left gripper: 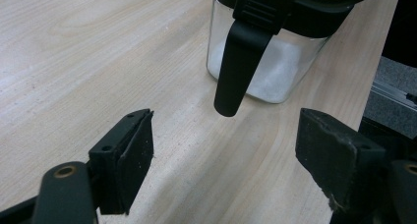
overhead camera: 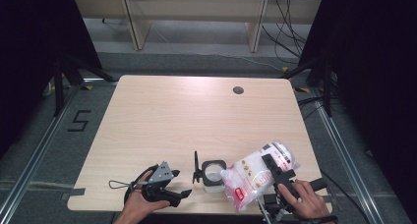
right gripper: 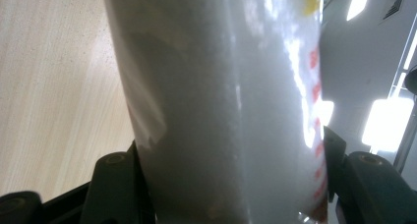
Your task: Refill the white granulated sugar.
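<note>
Right gripper point(overhead camera: 268, 162), lower right of the high view, is clamped around a bag point(overhead camera: 255, 172) of white grains, tilted with its corner over the open jar point(overhead camera: 214, 175) at bottom centre. Left gripper point(overhead camera: 179, 194), lower left, stands wide open, holding nothing, just beside the jar.

We take this for a lab set up for recording. The worktop point(overhead camera: 162, 116) stands between black curtains point(overhead camera: 29, 52) on a grey floor point(overhead camera: 29, 150) with metal rails point(overhead camera: 32, 157), a taped number point(overhead camera: 79, 121) and yellow-black tape marks point(overhead camera: 87, 87). Loose cables point(overhead camera: 287, 35) lie at the back, under pale wooden benches point(overhead camera: 196, 10).
</note>
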A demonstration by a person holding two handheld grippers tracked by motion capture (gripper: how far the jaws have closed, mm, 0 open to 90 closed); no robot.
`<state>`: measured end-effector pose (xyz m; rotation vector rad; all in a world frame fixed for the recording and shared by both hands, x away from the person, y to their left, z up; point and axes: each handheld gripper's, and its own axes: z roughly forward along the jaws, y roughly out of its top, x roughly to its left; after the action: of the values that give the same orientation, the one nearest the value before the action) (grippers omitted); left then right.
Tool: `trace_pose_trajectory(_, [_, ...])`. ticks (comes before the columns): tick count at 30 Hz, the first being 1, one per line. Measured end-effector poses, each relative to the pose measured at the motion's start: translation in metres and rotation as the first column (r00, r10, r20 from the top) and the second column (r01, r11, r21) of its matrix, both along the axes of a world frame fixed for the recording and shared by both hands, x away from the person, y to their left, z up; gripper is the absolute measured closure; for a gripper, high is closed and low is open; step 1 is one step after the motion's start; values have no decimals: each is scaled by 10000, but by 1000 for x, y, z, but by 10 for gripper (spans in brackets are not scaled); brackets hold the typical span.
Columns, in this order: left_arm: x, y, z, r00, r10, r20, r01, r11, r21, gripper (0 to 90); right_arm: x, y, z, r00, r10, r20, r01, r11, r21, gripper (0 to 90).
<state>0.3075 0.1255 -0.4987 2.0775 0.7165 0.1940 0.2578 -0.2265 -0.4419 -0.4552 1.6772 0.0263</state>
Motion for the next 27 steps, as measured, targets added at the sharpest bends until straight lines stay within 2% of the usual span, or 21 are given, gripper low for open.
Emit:
trace_pose_trajectory(2, [0, 0, 0, 10000, -16, 47, 16, 10000, 18, 219, 0, 0, 0, 10000, 11, -21, -11, 10000, 77, 421])
trace_pose_trajectory(3, [1, 1, 0, 9995, -146, 271, 144, 9998, 98, 219, 0, -1, 0, 10000, 16, -25, -16, 10000, 90, 421])
trace_pose_trajectory(5, [1, 0, 0, 9996, -85, 263, 84, 10000, 22, 219, -1, -1, 2, 9996, -188, -232, 187, 9998, -23, 421])
trace_pose_trajectory(12, [1, 0, 0, 9996, -89, 264, 88, 10000, 18, 219, -1, -1, 0, 9994, -230, -267, 232, 9997, 80, 422])
trace_pose_trajectory(14, [0, 0, 0, 10000, 10, 44, -10, 10000, 28, 219, -1, -1, 0, 9993, -241, -271, 244, 9996, 106, 423])
trace_pose_trajectory(15, [0, 0, 0, 10000, 6, 63, -6, 10000, 27, 219, -1, -1, -1, 9989, -302, -367, 309, 9993, 190, 423])
trace_pose_trajectory(16, [0, 0, 0, 10000, 16, 64, -16, 10000, 16, 219, 0, -1, 0, 9999, 19, -124, -17, 9999, 167, 423])
trace_pose_trajectory(18, [0, 0, 0, 10000, 3, 1, -3, 10000, 4, 219, 1, -3, -2, 9997, -51, -233, 61, 9989, 454, 423])
trace_pose_trajectory(19, [0, 0, 0, 10000, -6, 23, 6, 10000, 19, 219, 1, -2, 0, 9998, 184, -52, -183, 9996, 228, 424])
trace_pose_trajectory(20, [1, 0, 0, 9998, -63, 183, 62, 10000, 55, 219, 1, -2, 0, 9999, 164, -47, -163, 9996, 228, 424])
trace_pose_trajectory(21, [0, 0, 0, 10000, 41, 48, -41, 10000, 1, 219, 1, -2, 1, 9999, 98, -100, -95, 9997, 216, 424])
trace_pose_trajectory(25, [0, 0, 0, 10000, 5, 86, -5, 10000, 2, 219, -1, -2, 1, 9983, -415, -408, 422, 9990, 174, 424])
trace_pose_trajectory(27, [0, 0, 0, 10000, 11, 16, -11, 10000, 0, 219, -1, -3, 1, 9988, -338, -365, 347, 9991, 239, 424])
